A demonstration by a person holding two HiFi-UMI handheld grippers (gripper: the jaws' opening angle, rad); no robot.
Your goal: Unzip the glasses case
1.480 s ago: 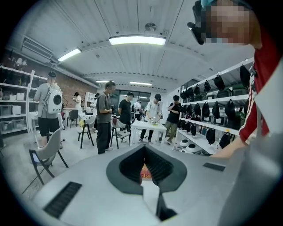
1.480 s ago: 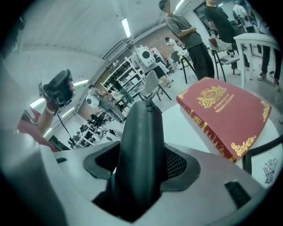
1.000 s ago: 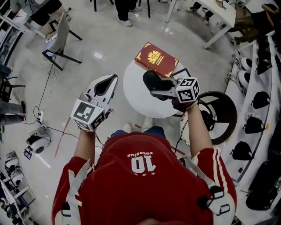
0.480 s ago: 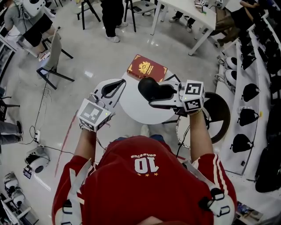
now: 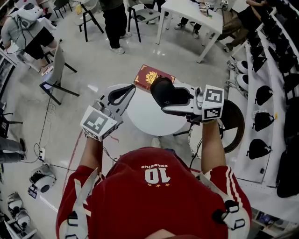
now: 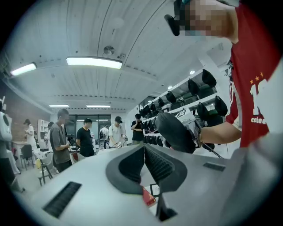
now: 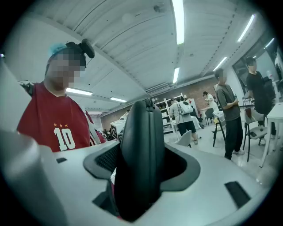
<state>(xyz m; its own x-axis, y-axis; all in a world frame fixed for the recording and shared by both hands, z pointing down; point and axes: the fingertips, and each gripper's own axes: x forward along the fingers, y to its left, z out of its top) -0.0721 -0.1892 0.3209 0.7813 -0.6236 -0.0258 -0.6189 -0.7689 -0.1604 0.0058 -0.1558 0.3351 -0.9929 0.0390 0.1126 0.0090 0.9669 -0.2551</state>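
In the head view my right gripper (image 5: 181, 100) is shut on a black, rounded glasses case (image 5: 163, 91) and holds it in the air over a small round white table (image 5: 142, 119). In the right gripper view the case (image 7: 142, 145) stands on edge, filling the gap between the two pads. My left gripper (image 5: 130, 88) is shut and empty, its tips a short way left of the case and apart from it. In the left gripper view its pads (image 6: 157, 164) meet, and the case (image 6: 173, 131) hangs just ahead to the right.
A red book with a gold crest (image 5: 152, 77) lies at the table's far edge. A dark round stool (image 5: 233, 122) is to the right, and a white shelf with black cases (image 5: 264, 121) beyond it. People, chairs (image 5: 56, 70) and a white desk (image 5: 196, 14) fill the far floor.
Both grippers have risen towards the head camera. The right one carries the glasses case higher above the table, and the left one has come closer to the case.
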